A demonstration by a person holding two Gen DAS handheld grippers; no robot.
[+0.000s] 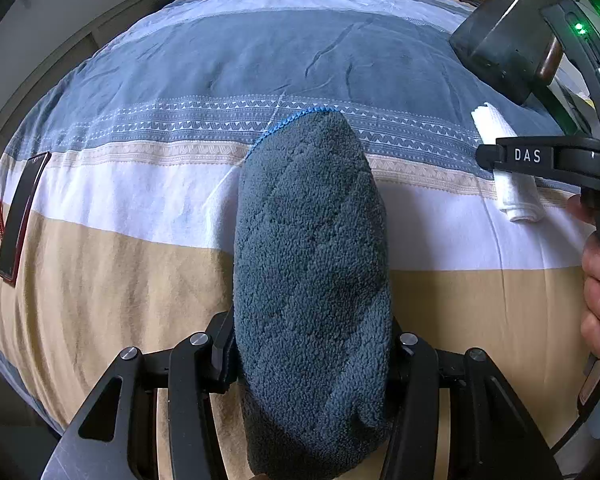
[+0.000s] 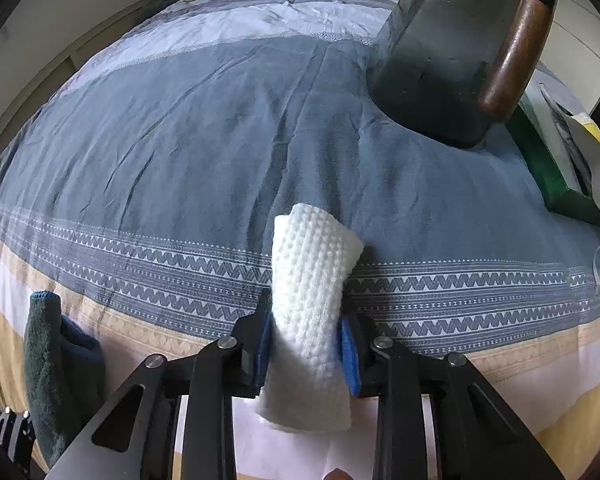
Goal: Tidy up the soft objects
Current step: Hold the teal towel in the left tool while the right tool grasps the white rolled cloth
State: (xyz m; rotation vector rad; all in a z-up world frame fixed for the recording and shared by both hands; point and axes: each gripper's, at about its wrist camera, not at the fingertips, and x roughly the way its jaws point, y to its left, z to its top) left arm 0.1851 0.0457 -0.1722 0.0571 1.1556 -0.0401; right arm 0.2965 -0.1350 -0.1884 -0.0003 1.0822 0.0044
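Clamped in the left gripper [image 1: 312, 344], a rolled dark teal towel [image 1: 312, 248] is being held lengthwise above the striped bedspread [image 1: 140, 80], its far end pointing up the bed. A rolled white waffle cloth [image 2: 312, 320] is being pinched at its middle by the right gripper [image 2: 308, 344], the blue pads pressed against both sides. Both rolls are being carried clear of the covers, side by side. A dark bag with a wooden handle [image 2: 460, 52] is standing further up the bed to the right, and a phone [image 1: 20, 216] is lying at the left edge. Rolling appears finished; judging by this, placing both items, possibly in the bag, is what is being left to do.
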